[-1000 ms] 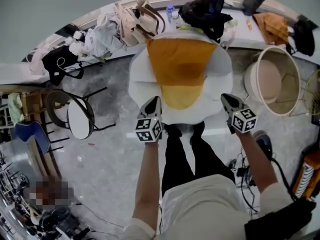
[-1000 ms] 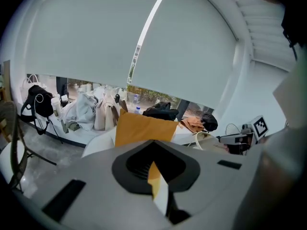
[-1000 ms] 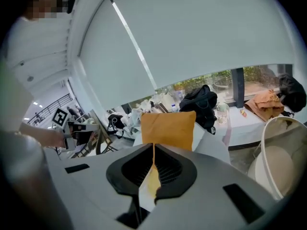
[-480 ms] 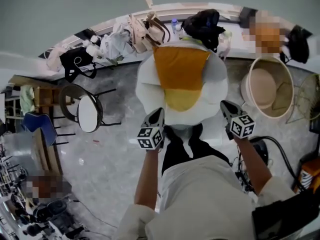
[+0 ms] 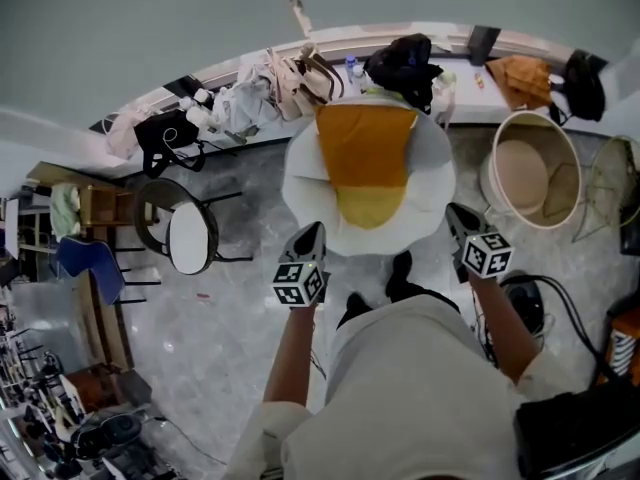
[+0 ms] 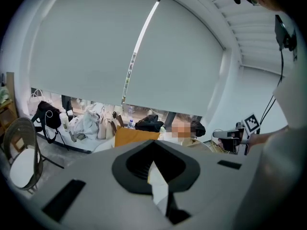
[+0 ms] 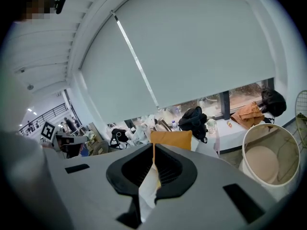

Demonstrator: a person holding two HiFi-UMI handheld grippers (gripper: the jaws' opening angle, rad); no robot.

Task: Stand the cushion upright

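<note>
The cushion [image 5: 368, 178] is a large round white pad with an orange and yellow middle, like a fried egg. It hangs off the floor in front of the person, its far edge towards the window ledge. My left gripper [image 5: 308, 232] is shut on its near left edge. My right gripper [image 5: 453, 212] is shut on its near right edge. In the left gripper view a fold of white fabric [image 6: 159, 182] is pinched between the jaws of the left gripper [image 6: 156, 166], with the orange part [image 6: 134, 136] beyond. The right gripper [image 7: 152, 169] pinches white fabric [image 7: 149, 185] the same way.
A round white basket [image 5: 528, 168] stands on the floor to the right. A chair with a round white seat [image 5: 190, 236] stands at the left. The window ledge [image 5: 250, 108] behind the cushion carries bags and clothes, among them a black bag [image 5: 405, 63]. Cables [image 5: 545, 308] lie by the person's right side.
Both grippers have risen with the cushion's near edge held in them. The cushion has come up off the floor and now looks shorter from above.
</note>
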